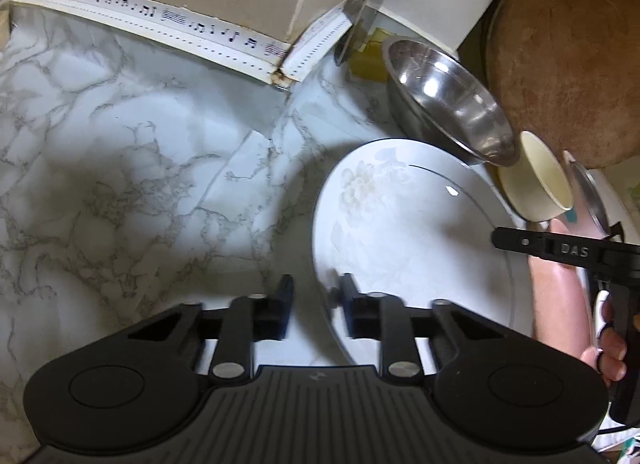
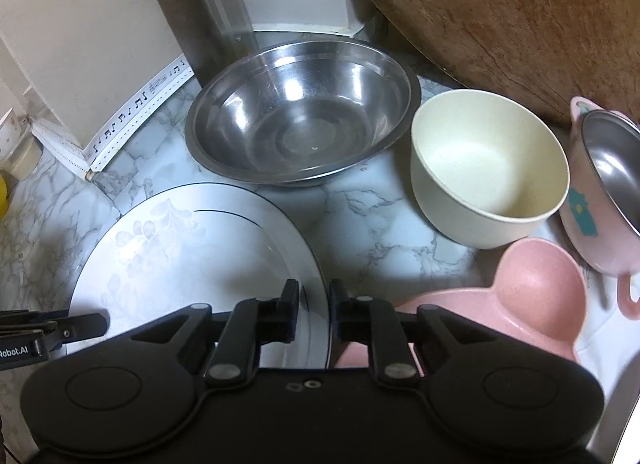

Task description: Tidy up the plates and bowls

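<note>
Left wrist view: left gripper [image 1: 316, 302] clamps left rim of round white floral plate [image 1: 404, 240], lower right; bare marble counter [image 1: 120, 167] leftward. Right wrist view: right gripper [image 2: 314, 314] pinches plate's right rim; steel bowl [image 2: 302, 111], cream bowl [image 2: 488, 167], pink dish [image 2: 520, 304] crowd close.

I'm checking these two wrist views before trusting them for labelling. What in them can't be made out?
- Right wrist view: the near part of the white plate and pink dish is hidden behind the right gripper.
- Right wrist view: the pink handled bowl is cut off by the right edge.
- Left wrist view: the plate's near rim hides behind the left gripper; the right gripper covers its right edge.
</note>
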`<state>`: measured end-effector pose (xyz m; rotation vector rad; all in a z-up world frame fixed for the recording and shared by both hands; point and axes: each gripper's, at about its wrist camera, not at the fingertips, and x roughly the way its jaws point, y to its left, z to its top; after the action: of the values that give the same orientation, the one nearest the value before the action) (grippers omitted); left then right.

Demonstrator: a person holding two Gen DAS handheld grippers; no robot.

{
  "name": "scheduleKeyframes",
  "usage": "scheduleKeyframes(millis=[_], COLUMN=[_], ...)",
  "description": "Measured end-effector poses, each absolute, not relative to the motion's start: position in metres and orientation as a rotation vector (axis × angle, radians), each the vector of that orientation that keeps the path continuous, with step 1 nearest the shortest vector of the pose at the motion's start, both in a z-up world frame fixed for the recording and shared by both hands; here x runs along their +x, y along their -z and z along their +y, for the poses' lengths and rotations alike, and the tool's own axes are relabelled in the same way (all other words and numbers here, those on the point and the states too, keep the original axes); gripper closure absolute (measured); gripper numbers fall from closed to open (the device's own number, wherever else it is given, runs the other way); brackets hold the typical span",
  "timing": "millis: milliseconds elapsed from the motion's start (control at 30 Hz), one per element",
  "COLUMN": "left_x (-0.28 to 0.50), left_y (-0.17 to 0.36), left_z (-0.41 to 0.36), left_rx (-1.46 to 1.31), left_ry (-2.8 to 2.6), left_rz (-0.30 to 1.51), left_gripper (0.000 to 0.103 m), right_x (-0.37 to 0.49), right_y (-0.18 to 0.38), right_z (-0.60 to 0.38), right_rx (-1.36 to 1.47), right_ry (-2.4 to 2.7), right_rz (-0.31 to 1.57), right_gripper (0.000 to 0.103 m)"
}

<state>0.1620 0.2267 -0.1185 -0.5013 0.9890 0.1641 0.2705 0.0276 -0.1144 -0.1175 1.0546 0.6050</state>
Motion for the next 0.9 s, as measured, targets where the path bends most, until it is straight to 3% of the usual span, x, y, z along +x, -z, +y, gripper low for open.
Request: scheduleKeyframes(millis=[400, 900], left_x=[0.145, 0.084], left_y=[0.111, 0.104], left_z=[0.24, 0.302], left_rx=[-0.485, -0.494], left_ry=[-0.179, -0.337], left_rz=[0.977, 0.962], left_gripper=[0.091, 0.091], right_x=[0.26, 0.214], right_y=[0.113, 0.105], right_z=[0.032, 0.111], right_rx=[-0.061, -0.096], right_ry=[-0.624, -0.752], right_rz=[1.083, 1.051], right_gripper=[0.091, 0.092])
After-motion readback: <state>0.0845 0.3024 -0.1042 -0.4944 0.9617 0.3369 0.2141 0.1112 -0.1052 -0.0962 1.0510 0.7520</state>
